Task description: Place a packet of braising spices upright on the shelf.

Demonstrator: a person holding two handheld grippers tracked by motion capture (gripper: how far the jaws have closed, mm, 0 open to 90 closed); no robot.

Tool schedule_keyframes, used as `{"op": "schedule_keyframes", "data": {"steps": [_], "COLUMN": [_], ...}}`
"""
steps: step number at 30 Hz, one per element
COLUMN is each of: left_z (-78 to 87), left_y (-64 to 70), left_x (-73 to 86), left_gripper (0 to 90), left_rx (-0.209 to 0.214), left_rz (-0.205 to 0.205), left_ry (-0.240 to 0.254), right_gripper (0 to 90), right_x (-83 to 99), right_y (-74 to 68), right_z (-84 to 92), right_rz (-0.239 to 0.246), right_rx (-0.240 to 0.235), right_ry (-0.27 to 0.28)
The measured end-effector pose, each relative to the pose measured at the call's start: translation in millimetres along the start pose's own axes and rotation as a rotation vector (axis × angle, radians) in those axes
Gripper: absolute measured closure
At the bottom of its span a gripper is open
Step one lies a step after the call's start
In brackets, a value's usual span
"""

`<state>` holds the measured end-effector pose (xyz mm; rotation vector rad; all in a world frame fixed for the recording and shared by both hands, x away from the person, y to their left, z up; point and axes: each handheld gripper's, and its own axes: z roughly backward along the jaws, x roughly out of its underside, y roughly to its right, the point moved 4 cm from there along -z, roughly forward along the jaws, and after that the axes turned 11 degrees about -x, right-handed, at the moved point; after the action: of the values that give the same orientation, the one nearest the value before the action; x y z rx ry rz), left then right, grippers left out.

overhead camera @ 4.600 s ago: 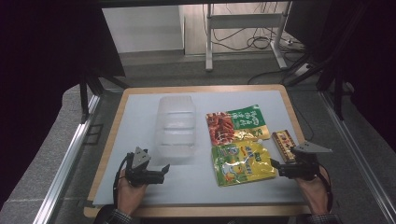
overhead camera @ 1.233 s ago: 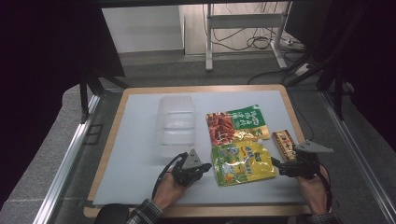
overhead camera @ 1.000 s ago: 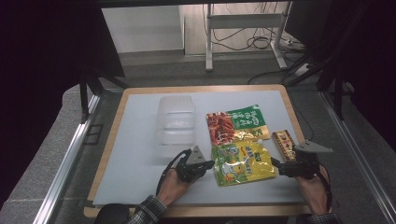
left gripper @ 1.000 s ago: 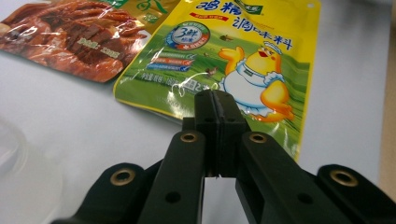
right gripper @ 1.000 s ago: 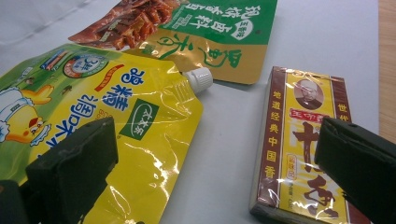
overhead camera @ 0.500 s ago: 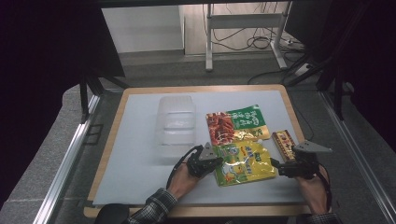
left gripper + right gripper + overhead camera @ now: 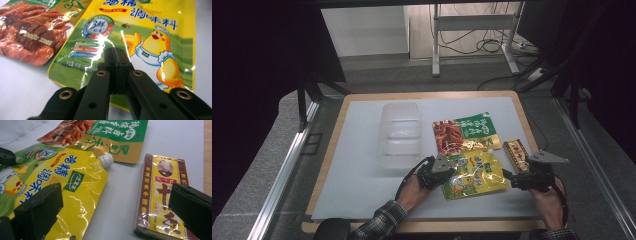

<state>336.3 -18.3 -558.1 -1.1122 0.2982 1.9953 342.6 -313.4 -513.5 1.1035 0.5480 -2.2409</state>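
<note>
A yellow spouted pouch with a cartoon chick point(image 7: 473, 175) lies flat at the front of the white mat. My left gripper point(image 7: 448, 173) is shut, its tips over the pouch's left edge; in the left gripper view the closed jaws point(image 7: 115, 53) sit just above the pouch point(image 7: 152, 35) with nothing between them. My right gripper point(image 7: 508, 176) stands open at the pouch's right side. In the right gripper view its jaws point(image 7: 115, 195) straddle the pouch's corner point(image 7: 62, 172) and a yellow-and-maroon spice box point(image 7: 160, 192). A red-and-green snack pouch point(image 7: 464, 134) lies behind.
A clear plastic container point(image 7: 401, 132) stands left of the pouches on the white mat point(image 7: 352, 160). The spice box point(image 7: 516, 153) lies near the table's right wooden edge point(image 7: 524, 120). The yellow pouch's white cap point(image 7: 106, 160) points toward the snack pouch point(image 7: 112, 132).
My left gripper has travelled rightward from the open mat to the yellow pouch's left edge, staying shut. The right gripper has kept still and open.
</note>
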Motion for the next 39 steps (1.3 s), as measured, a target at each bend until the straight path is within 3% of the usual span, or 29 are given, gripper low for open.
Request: {"op": "schedule_keyframes", "data": {"steps": [6, 10, 17, 24, 33, 39], "left_z": [1.6, 4.0, 5.4, 5.7, 6.2, 6.4], "left_y": [-0.3, -0.4, -2.7, -2.2, -4.4, -4.6], "left_x": [6.0, 13.4, 15.8, 16.5, 17.6, 17.8], "left_gripper": [90.0, 90.0, 90.0, 90.0, 90.0, 90.0], "left_rx": [-0.011, -0.037, -0.022, -0.026, -0.003, -0.001], "left_rz": [0.009, -0.016, -0.003, -0.001, 0.028, 0.027], "left_ry": [-0.012, -0.04, -0.055, -0.057, -0.064, -0.065], "right_gripper": [0.0, 0.0, 0.0, 0.0, 0.0, 0.3], "right_x": [-2.0, -2.7, -2.6, 0.8, 1.9, 4.6], "right_y": [-4.1, -8.6, -16.1, -21.4, -28.2, -30.3], "right_z": [0.3, -1.4, -7.6, -16.1, -28.5, -39.1], "right_rz": [-0.001, 0.003, 0.008, -0.047, -0.092, -0.126], "right_rx": [-0.03, -0.058, -0.105, -0.19, -0.255, -0.291], "right_ry": [0.002, -0.006, -0.034, -0.062, -0.111, -0.149]}}
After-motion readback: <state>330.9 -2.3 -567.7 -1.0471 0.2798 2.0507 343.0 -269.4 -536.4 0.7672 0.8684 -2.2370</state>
